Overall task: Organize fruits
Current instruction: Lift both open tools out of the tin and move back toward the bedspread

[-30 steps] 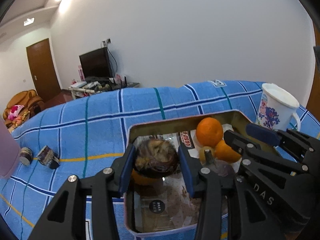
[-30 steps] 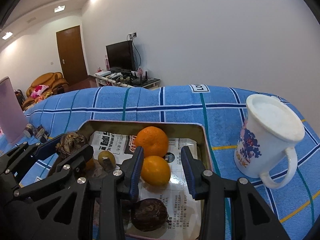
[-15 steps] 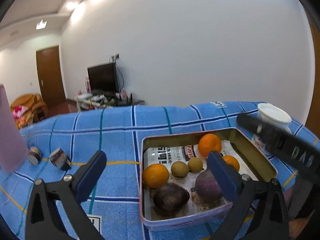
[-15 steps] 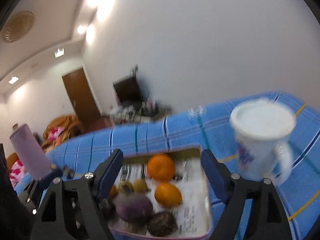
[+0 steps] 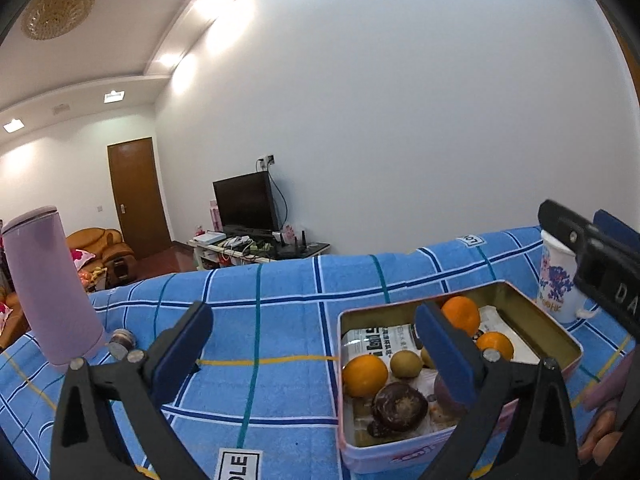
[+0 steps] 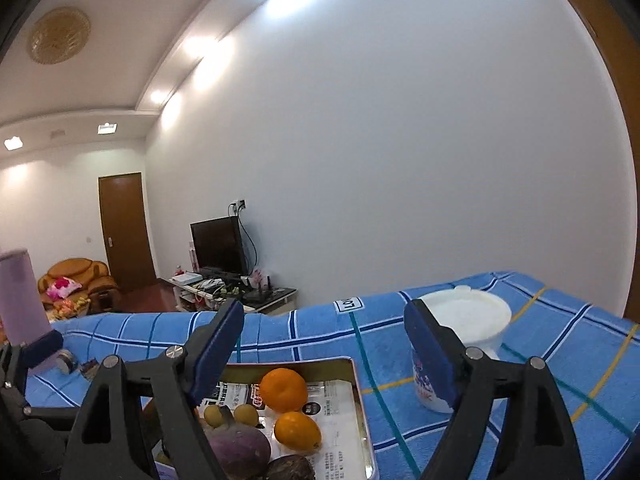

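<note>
Left claw [image 5: 316,344] spread wide and empty, hovering above the blue checked cloth [image 5: 256,320]; right claw [image 6: 324,344] still opening, nothing between its pads; below them the paper-lined tin [image 5: 560,334] on the surface holds the fruit: a dark mangosteen [image 5: 400,406] nearest, oranges [image 5: 365,374] and small yellow-green fruits [image 5: 406,364] behind; white floral mug [image 6: 480,320] just right of the tin; lilac flask [image 5: 48,284] stands far left; television [image 5: 246,202] against the back wall
</note>
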`<action>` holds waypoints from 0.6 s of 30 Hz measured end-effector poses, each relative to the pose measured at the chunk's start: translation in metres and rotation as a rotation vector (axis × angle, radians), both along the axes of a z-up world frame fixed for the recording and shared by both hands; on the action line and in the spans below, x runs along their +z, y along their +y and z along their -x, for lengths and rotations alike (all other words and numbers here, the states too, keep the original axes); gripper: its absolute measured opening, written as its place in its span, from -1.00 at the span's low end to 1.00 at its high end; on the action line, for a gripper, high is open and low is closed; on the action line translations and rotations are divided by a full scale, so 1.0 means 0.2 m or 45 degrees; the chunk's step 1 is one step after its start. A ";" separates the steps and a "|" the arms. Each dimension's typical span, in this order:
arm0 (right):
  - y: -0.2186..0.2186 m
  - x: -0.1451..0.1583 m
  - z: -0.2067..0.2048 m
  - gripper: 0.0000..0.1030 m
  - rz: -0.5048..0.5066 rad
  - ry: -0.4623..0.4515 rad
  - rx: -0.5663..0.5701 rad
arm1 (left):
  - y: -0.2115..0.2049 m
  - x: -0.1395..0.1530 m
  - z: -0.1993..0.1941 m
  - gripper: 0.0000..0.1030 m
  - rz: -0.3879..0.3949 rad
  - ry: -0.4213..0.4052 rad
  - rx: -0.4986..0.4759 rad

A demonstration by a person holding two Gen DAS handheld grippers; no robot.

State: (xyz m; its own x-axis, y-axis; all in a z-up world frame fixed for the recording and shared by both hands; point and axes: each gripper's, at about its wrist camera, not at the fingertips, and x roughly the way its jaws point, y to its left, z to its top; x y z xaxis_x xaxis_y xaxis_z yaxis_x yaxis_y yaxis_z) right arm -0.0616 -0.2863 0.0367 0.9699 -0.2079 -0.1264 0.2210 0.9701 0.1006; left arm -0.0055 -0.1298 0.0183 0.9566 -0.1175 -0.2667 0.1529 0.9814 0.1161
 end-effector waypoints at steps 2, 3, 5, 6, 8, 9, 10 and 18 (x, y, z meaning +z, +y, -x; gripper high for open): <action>0.04 0.00 -0.01 0.64 0.030 0.021 0.019 | 0.01 0.00 0.01 1.00 0.008 -0.002 -0.003; 0.05 0.00 -0.01 0.64 0.041 0.032 0.024 | 0.01 0.00 0.02 1.00 0.009 0.002 -0.006; 0.06 0.00 -0.02 0.64 0.056 0.036 0.034 | 0.02 -0.01 0.03 1.00 0.007 0.018 -0.012; 0.06 -0.01 -0.01 0.64 0.058 0.035 0.033 | 0.02 -0.01 0.03 1.00 0.006 0.026 -0.018; 0.05 -0.01 0.00 0.64 0.049 0.037 0.034 | 0.03 -0.01 0.04 1.00 0.007 0.038 -0.021; 0.05 -0.01 0.00 0.64 0.040 0.039 0.033 | 0.04 -0.01 0.04 1.00 0.011 0.039 -0.022; 0.04 -0.01 0.00 0.64 0.034 0.040 0.032 | 0.04 -0.01 0.04 1.00 0.016 0.040 -0.025; 0.04 -0.02 0.01 0.64 0.009 0.059 0.038 | 0.09 -0.02 0.05 1.00 0.032 0.068 0.000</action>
State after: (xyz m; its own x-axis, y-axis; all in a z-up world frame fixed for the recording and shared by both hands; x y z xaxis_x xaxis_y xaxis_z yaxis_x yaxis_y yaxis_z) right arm -0.0640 -0.2777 0.0327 0.9687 -0.1805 -0.1702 0.1967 0.9769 0.0837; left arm -0.0147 -0.1124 0.0151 0.9411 -0.1253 -0.3141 0.1586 0.9839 0.0828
